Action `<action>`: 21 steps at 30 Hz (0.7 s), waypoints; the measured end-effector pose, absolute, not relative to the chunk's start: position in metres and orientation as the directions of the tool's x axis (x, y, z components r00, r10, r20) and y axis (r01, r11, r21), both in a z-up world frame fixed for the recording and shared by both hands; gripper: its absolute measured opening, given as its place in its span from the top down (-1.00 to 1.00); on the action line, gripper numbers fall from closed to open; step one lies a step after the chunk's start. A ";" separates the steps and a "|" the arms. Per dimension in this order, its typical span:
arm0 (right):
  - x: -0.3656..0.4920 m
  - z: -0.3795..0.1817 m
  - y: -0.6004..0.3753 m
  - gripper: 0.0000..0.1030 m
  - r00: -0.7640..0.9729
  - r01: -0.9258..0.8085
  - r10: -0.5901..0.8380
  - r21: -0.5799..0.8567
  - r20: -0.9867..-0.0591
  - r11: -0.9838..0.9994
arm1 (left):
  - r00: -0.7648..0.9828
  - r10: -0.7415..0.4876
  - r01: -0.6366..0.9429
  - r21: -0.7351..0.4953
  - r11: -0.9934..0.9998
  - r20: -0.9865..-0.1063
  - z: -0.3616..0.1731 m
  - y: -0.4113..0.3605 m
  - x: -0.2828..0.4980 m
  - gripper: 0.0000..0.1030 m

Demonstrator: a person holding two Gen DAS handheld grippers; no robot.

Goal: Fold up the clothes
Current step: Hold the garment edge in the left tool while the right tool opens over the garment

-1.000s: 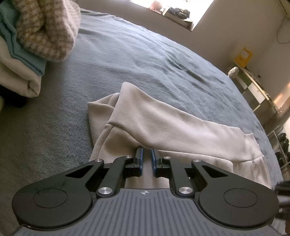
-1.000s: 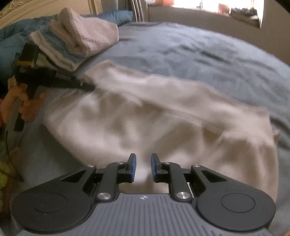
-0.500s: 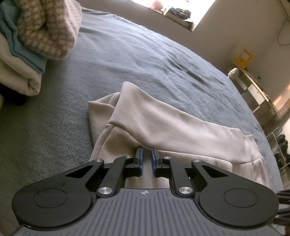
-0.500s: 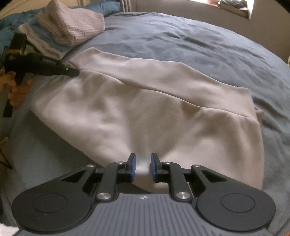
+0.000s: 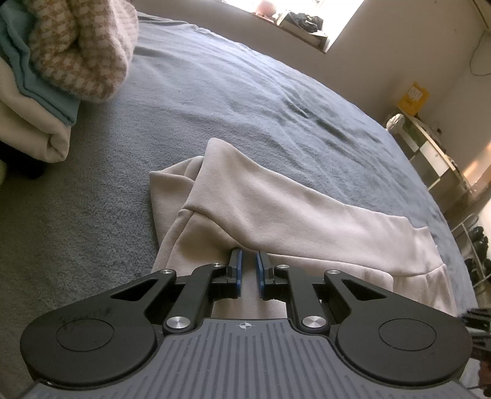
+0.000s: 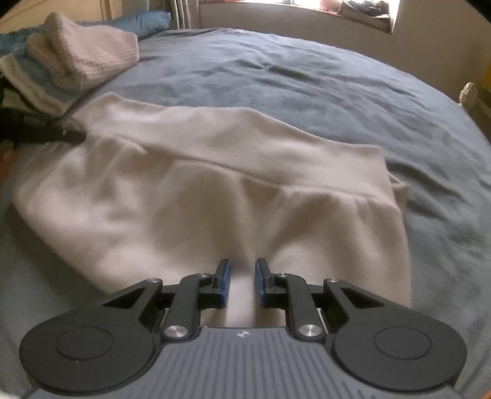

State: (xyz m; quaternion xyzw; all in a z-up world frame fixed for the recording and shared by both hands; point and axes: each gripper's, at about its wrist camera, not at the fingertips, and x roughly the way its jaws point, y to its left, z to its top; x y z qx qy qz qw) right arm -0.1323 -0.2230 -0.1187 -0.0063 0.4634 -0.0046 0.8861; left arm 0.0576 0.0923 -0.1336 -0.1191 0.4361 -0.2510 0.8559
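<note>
One beige garment (image 6: 214, 190) spread flat on grey bed (image 6: 307, 79), partly folded, one layer lapped over along the far edge. Left gripper (image 5: 248, 261) at garment's left end, jaws nearly closed, tips tucked under the folded layer; cloth pinch can't be confirmed. Right gripper (image 6: 241, 270) over near hem, jaws narrowly parted, cloth visible between, grasp unclear. Stack of folded clothes (image 5: 61, 61) well apart at bed's far left corner.

A home bedroom — a wide bed (image 5: 245, 101) under a grey-blue blanket is filling both views, folded laundry (image 5: 61, 61) is sitting upper left, and a sunlit windowsill (image 5: 294, 24) and shelving (image 5: 435, 156) are showing at the right edge.
</note>
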 end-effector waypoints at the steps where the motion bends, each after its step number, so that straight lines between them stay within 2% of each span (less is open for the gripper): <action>1: -0.138 -0.116 -0.225 0.66 0.570 0.003 -0.017 -0.018 -0.822 1.000 | 0.494 -0.533 0.326 -0.422 0.846 -0.687 -0.134 0.092 0.058 0.75; 8: -0.133 -0.103 -0.227 0.64 0.587 0.023 -0.058 -0.054 -0.808 0.998 | 0.495 -0.531 0.325 -0.421 0.847 -0.688 -0.134 0.092 0.057 0.76; 18: -0.107 -0.121 -0.231 0.66 0.602 0.005 -0.105 -0.127 -0.792 0.992 | 0.490 -0.533 0.324 -0.424 0.846 -0.690 -0.134 0.092 0.058 0.75; 21: -0.118 -0.117 -0.244 0.43 0.603 0.042 -0.160 -0.169 -0.782 0.985 | 0.489 -0.531 0.318 -0.426 0.847 -0.692 -0.134 0.092 0.059 0.75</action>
